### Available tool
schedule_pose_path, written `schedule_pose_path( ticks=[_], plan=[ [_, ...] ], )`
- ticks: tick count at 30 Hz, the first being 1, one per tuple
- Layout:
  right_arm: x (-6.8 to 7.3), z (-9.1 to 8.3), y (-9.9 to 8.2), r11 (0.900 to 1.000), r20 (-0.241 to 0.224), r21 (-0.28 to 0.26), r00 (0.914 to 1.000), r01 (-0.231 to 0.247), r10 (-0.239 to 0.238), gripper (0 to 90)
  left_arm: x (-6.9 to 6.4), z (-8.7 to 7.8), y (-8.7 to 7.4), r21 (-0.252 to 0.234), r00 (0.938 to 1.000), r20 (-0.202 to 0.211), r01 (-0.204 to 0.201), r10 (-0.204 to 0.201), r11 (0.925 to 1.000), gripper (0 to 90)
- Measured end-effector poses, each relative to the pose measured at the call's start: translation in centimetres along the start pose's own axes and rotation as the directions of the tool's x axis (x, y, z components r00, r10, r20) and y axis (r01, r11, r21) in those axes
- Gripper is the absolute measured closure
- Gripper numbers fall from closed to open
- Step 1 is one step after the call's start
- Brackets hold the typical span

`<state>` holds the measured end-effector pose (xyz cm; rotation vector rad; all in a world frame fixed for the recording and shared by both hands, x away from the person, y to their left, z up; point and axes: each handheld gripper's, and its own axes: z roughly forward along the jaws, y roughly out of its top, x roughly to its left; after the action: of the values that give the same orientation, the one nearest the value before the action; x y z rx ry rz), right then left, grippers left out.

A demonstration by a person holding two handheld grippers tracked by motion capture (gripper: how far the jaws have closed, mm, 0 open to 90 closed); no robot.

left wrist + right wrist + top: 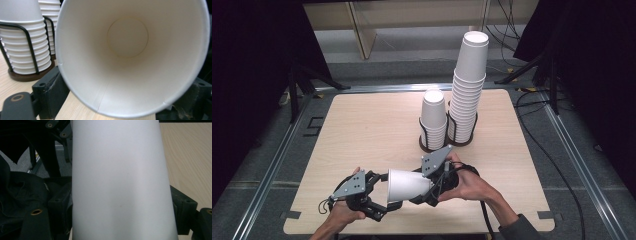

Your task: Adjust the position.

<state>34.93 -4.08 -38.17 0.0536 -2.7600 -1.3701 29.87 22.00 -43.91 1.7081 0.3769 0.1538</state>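
— Two black wire holders [462, 141] standing side by side at the far middle of the wooden table [362, 130], each loaded with upturned white paper cups. Tall stack [469, 85] in the right-hand holder, rising well above its rim and leaning a little. Short stack [433, 117] in the left-hand one, touching or just beside the tall one.

— And the loose cup?

— Single white paper cup [407, 185] lying on its side in the air near the front edge of the table, mouth turned toward the left gripper [379, 197], base toward the right gripper [432, 187]. Empty inside, seen straight down to the round bottom in the left gripper view [127, 37].

— Hold on it?

— Right gripper clamped across the cup's wall, one black jaw on each side, pressed against the paper in the right gripper view [120, 182]. Left gripper partly open, jaws set either side of the rim [62, 72]; close to it, but contact not clear enough to call.

— Hands?

— Left hand [342, 215] wrapped round its gripper's body, right hand [472, 185] likewise.
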Motion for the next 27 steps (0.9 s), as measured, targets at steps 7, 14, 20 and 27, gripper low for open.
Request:
schedule_pose_path(
  ticks=[7,14,20,27],
  plan=[
    [-0.05,0.0,0.05,0.9994,-0.005,-0.032,0.9999,-0.012,0.012,23.9,-0.12,-0.07,0.12,-0.048,0.9999,-0.004,0.013,-0.013,0.9987,9.0],
    [0.04,0.5,-0.05,0.9987,-0.036,-0.041,0.999,-0.028,0.027,23.9,-0.31,-0.07,0.32,-0.081,0.9997,-0.015,0.02,-0.021,0.9965,2.6],
    [-0.12,0.75,-0.2,0.9982,-0.039,-0.054,0.999,-0.025,0.023,23.8,-0.34,-0.07,0.4,-0.088,0.9997,-0.021,0.014,-0.016,0.996,2.7],
    [-0.21,0.85,-0.34,0.9976,-0.049,-0.062,0.9984,-0.031,0.028,24.0,-0.24,-0.15,0.47,-0.096,0.9999,-0.006,0.008,-0.008,0.9954,7.6]
  ],
)
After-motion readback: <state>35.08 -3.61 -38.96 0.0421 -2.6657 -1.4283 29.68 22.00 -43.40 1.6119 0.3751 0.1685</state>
